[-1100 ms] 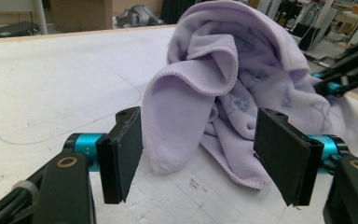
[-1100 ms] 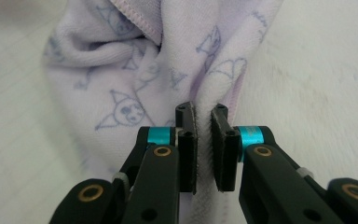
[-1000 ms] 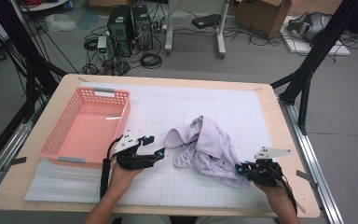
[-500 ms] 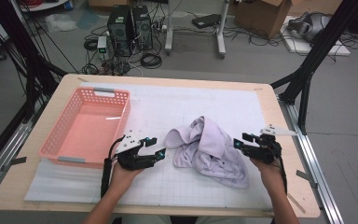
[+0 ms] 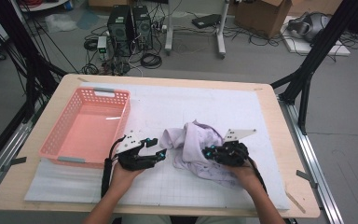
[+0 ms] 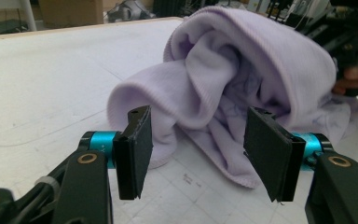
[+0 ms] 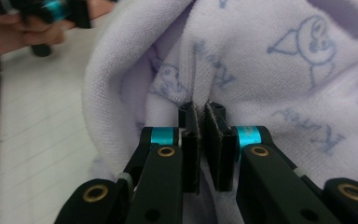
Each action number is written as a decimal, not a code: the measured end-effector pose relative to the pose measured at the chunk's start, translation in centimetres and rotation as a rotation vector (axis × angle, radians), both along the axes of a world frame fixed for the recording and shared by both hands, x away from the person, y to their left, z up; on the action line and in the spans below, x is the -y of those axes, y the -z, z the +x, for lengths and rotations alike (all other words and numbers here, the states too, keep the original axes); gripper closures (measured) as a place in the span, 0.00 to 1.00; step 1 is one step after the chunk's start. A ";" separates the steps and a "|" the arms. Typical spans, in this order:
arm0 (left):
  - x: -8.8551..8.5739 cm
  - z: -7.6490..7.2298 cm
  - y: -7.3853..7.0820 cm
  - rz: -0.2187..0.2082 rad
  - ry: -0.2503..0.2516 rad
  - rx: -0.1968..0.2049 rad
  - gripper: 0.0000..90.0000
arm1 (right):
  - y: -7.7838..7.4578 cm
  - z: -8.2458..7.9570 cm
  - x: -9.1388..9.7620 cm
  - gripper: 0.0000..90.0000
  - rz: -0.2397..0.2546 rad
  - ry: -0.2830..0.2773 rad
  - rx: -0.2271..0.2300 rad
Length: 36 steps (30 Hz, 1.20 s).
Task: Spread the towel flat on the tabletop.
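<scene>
Pinching the lilac towel (image 7: 261,60), right gripper (image 7: 204,116) lies level; left gripper (image 6: 193,140) gapes.

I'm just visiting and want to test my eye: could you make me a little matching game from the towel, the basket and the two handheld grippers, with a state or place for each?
Things:
1. lilac towel
2. pink basket
3. left gripper
4. right gripper

States or places:
A. jaws apart, nothing between them
B. on the table's left side
C. jaws pinched on a fold of cloth
D. bunched up in the middle of the table

Pairs: 1-D, 2-B, 3-A, 4-C
</scene>
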<state>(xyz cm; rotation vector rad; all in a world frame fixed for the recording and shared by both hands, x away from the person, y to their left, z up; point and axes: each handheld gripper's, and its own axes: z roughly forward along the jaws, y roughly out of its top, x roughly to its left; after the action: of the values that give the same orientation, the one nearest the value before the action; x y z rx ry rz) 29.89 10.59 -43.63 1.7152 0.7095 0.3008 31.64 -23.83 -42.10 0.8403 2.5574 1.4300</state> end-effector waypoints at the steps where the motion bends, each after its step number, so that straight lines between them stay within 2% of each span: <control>1: 0.2 0.0 -0.1 -0.018 0.020 -0.008 0.47 | 0.1 -0.3 -0.5 0.94 -0.008 -0.022 0.006; 4: 0.9 -0.2 -0.2 -0.050 0.071 -0.032 0.45 | -0.1 -1.3 -1.3 0.92 -0.016 -0.075 0.025; 5: 0.9 -0.2 -0.2 -0.050 0.071 -0.032 0.45 | -0.3 -1.5 -1.3 0.90 -0.020 -0.087 0.029; 6: 1.6 -0.3 -0.4 -0.073 0.108 -0.051 0.45 | -0.4 -1.6 -1.4 0.87 -0.034 -0.091 0.041; 7: 1.6 -0.3 -0.4 -0.073 0.108 -0.051 0.45 | -0.4 -1.7 -1.5 0.86 -0.053 -0.087 0.050; 8: 2.4 -0.4 -0.7 -0.069 0.137 -0.055 0.45 | -0.4 -1.8 -1.7 0.86 -0.068 -0.080 0.053; 9: 2.4 -0.4 -0.7 -0.069 0.137 -0.055 0.44 | -0.4 -1.8 -1.7 0.86 -0.068 -0.080 0.053; 10: 3.4 -0.3 -0.8 -0.036 0.162 -0.047 0.44 | -0.3 -1.7 -1.7 0.86 -0.070 -0.068 0.053; 12: 4.3 -0.3 -0.7 -0.005 0.167 -0.050 0.45 | -0.2 -1.5 -1.8 0.85 -0.070 -0.065 0.059; 13: 4.7 -0.3 -0.5 0.020 0.178 -0.052 0.51 | -0.2 -1.5 -1.7 0.83 -0.073 -0.061 0.059; 14: 4.9 -0.4 -0.4 0.054 0.184 -0.052 0.62 | -0.2 -1.6 -1.7 0.78 -0.067 -0.055 0.052; 15: 5.2 -0.5 -0.3 0.094 0.194 -0.048 0.77 | -0.2 -1.6 -1.6 0.75 -0.060 -0.051 0.051; 16: 5.2 -0.5 -0.3 0.094 0.194 -0.048 0.92 | -0.2 -1.6 -1.6 0.75 -0.060 -0.051 0.051; 17: 5.5 -0.7 -0.1 0.157 0.208 -0.030 0.96 | -0.2 -1.8 -1.4 0.69 -0.056 -0.046 0.053; 18: 5.5 -0.7 -0.1 0.157 0.208 -0.030 0.97 | -0.2 -1.8 -1.4 0.69 -0.056 -0.046 0.053; 19: 5.3 -0.7 -0.1 0.157 0.210 -0.030 0.97 | -0.5 -1.8 -1.0 0.65 -0.035 -0.042 0.056; 21: 5.1 -0.7 -0.2 0.152 0.206 -0.025 0.97 | -1.1 -1.6 -0.4 0.63 0.007 -0.021 0.064; 22: 4.9 -0.8 -0.3 0.149 0.202 -0.026 0.97 | -1.1 -1.6 -0.4 0.63 0.007 -0.021 0.064; 23: 4.4 -0.8 -0.3 0.147 0.203 -0.030 0.97 | -1.9 -1.2 0.5 0.61 0.064 0.021 0.088; 25: 4.2 -0.9 -0.2 0.146 0.200 -0.035 0.97 | -2.8 -0.3 1.2 0.62 0.078 0.082 0.115; 26: 3.8 -1.2 0.0 0.147 0.199 -0.046 0.97 | -3.3 0.3 1.4 0.61 0.062 0.124 0.126; 28: 3.6 -1.3 0.0 0.147 0.198 -0.048 0.97 | -3.8 1.8 1.3 0.58 -0.006 0.203 0.157; 30: 3.2 -1.5 0.0 0.148 0.197 -0.051 0.97 | -3.7 3.6 0.6 0.52 -0.056 0.241 0.139; 32: 2.9 -1.7 0.0 0.146 0.191 -0.048 0.97 | -2.9 5.5 -0.4 0.51 -0.066 0.221 0.073; 33: 2.7 -1.7 -0.1 0.148 0.184 -0.045 0.97 | -2.4 6.4 -0.8 0.57 -0.061 0.200 0.009; 35: 2.1 -1.7 -0.3 0.139 0.159 -0.038 0.97 | -1.7 7.7 -1.3 0.87 -0.057 0.116 -0.070; 36: 2.1 -1.7 -0.3 0.139 0.159 -0.038 0.97 | -1.7 7.7 -1.3 0.87 -0.057 0.116 -0.070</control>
<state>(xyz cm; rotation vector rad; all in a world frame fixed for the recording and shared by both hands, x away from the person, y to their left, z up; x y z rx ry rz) 28.18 8.52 -43.33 1.9025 0.5869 0.2110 39.29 -22.49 -40.43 1.0283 2.5389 1.3117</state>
